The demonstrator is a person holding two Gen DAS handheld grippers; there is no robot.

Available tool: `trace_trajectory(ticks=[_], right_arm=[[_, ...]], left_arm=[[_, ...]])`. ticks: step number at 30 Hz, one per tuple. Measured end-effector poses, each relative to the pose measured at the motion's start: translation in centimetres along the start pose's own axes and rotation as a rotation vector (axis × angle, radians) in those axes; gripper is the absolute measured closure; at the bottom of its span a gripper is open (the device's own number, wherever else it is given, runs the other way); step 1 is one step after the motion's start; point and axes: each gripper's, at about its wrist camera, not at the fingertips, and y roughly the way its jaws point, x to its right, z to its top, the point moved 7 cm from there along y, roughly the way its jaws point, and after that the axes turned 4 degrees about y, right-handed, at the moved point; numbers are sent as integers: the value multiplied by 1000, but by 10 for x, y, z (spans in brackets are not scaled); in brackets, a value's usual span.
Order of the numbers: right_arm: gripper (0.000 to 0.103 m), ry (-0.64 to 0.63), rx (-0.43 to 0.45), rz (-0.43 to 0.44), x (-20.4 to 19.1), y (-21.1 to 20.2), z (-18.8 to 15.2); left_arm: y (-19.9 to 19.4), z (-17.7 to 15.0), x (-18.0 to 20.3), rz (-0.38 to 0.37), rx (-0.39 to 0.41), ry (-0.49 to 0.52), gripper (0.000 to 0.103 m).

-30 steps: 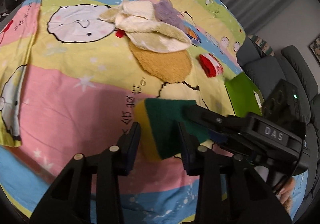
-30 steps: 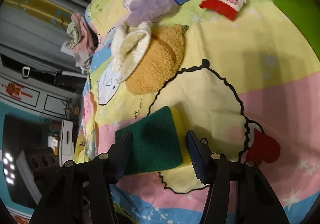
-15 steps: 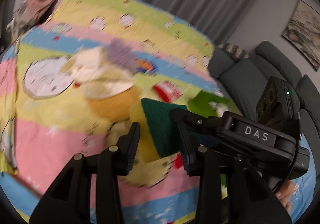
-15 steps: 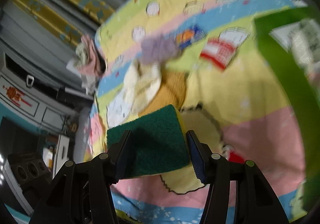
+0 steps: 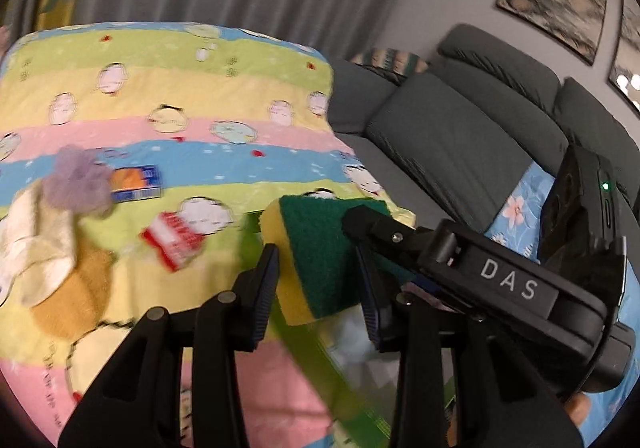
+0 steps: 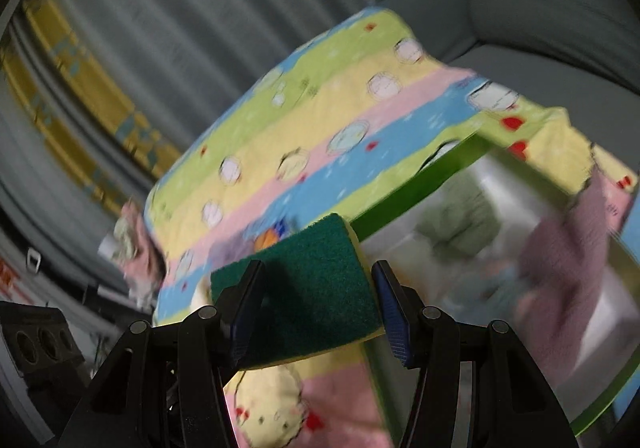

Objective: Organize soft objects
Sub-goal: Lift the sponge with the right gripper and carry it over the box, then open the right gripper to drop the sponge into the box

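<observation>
Green-and-yellow sponge (image 6: 304, 288) sits clamped in both the right hand-held gripper (image 6: 316, 312) and left hand-held gripper (image 5: 320, 288), carried jointly toward the green-rimmed bin (image 6: 412, 192).

Far half of the striped blanket (image 5: 224, 88) is wide open, nothing lying on it, so plenty of room to pass back there. The near left side is crowded: a purple fluffy thing (image 5: 76, 184), white cloth (image 5: 36, 248), an orange towel (image 5: 72, 296), a small orange-blue packet (image 5: 136, 184) and a red-white sock (image 5: 176, 236). On the right, the green-rimmed box (image 6: 440, 176) already has soft stuff inside, and the grey sofa (image 5: 460, 136) blocks beyond.
</observation>
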Motion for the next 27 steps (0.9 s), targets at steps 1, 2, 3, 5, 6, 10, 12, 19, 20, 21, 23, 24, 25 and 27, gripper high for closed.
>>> trace_trajectory(ticks=[1, 2, 3, 5, 6, 10, 12, 19, 20, 21, 23, 24, 25, 27], right_arm=[[45, 21, 23, -4, 10, -3, 9], [45, 31, 33, -10, 15, -5, 14], [45, 36, 45, -16, 20, -6, 20], [45, 46, 72, -26, 33, -8, 31], [45, 56, 79, -32, 40, -6, 36], [45, 100, 43, -115, 77, 18, 43], [45, 145, 7, -155, 95, 29, 42], [45, 185, -36, -228, 119, 44, 36], [45, 185, -41, -232, 120, 45, 37], [44, 178, -41, -234, 118, 45, 36], [28, 163, -30, -243, 114, 41, 36], [26, 154, -21, -241, 112, 39, 36], [24, 146, -8, -235, 109, 36, 37], [23, 132, 23, -230, 103, 30, 38]], left_arm=[[6, 2, 5, -8, -6, 11, 67], [12, 4, 11, -17, -8, 22, 67], [18, 6, 16, -27, -9, 37, 67], [36, 8, 23, -32, -19, 61, 67], [47, 8, 25, -24, -34, 75, 66], [95, -4, 23, -6, -162, 66, 67], [107, -7, 22, -19, -181, 48, 67], [117, -22, 20, -5, -228, 27, 60], [114, -23, 22, -8, -229, 21, 55], [110, -24, 21, -14, -234, 11, 53], [102, -23, 21, -7, -239, 21, 47], [94, -20, 22, 1, -226, 38, 46], [87, -18, 21, 7, -208, 46, 41], [67, -15, 15, 19, -157, 42, 31]])
